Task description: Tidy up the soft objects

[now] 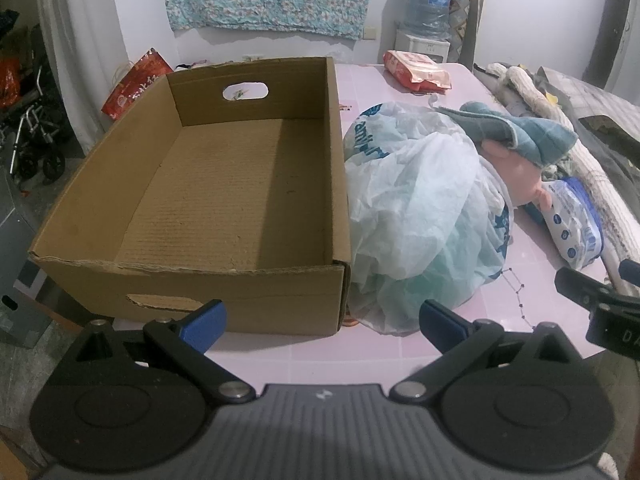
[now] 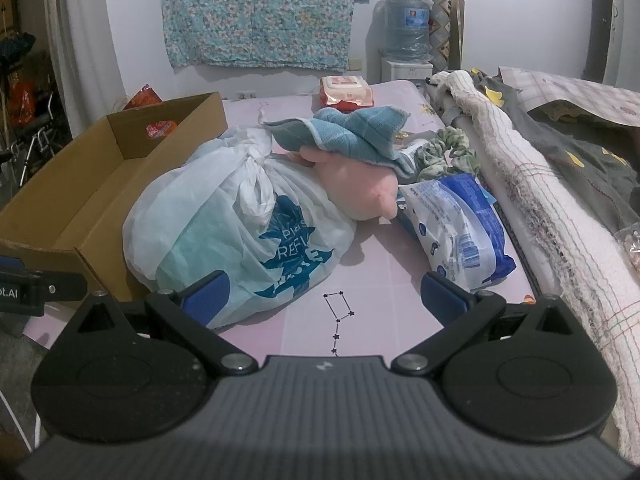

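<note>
Cardboard box (image 1: 224, 184) empty, open top, set beside pile as likely drop spot. Tied plastic bag (image 2: 240, 232) touches box wall; pink plush (image 2: 356, 188) leans on bag, blue towel (image 2: 348, 132) draped over plush. Left gripper (image 1: 322, 320) and right gripper (image 2: 324, 296) both spread wide, holding nothing, near table's front edge.

1. This is a room in a home, used for living and for storage together.
2. A floral cloth (image 2: 260, 12) hangs on the white wall (image 2: 132, 20).
3. A water dispenser (image 1: 425, 46) with a big blue bottle (image 1: 428, 2) stands in the corner.
4. The table (image 2: 360, 280) has a pink cover with star drawings, and a cardboard box (image 1: 224, 200) and packs of wet wipes (image 1: 416, 71) lie on it.
5. A folded wheelchair (image 1: 32, 136) and a red gift bag (image 1: 136, 84) stand at the left side.
</note>
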`<state>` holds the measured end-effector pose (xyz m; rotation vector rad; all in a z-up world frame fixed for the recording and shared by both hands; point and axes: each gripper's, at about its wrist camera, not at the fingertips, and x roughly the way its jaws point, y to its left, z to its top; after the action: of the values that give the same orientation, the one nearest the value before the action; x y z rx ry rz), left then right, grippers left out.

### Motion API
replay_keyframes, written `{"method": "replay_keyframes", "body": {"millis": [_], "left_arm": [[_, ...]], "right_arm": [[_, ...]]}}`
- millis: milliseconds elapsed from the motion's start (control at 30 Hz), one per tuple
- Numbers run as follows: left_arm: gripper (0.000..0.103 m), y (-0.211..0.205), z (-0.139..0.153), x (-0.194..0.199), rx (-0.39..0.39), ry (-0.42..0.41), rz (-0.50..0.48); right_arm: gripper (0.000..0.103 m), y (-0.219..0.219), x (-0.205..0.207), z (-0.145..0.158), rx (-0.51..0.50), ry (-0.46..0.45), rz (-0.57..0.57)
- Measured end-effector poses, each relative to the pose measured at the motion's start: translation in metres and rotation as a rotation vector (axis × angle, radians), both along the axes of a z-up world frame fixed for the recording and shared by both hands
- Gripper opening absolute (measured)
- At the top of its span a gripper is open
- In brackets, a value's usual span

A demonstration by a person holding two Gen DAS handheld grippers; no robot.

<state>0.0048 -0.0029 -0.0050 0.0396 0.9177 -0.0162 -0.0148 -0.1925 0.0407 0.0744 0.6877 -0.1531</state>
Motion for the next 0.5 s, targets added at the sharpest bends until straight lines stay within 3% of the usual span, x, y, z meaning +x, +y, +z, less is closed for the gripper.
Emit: {"method": "replay_keyframes", "body": {"millis": [500], "left_arm": [[0.103, 0.0019, -0.0024, -0.0002, -0.001, 0.005, 0.002]], "right_arm": [[0.102, -0.0006, -0.0003, -0.0018, 0.001, 0.004, -0.002]]}}
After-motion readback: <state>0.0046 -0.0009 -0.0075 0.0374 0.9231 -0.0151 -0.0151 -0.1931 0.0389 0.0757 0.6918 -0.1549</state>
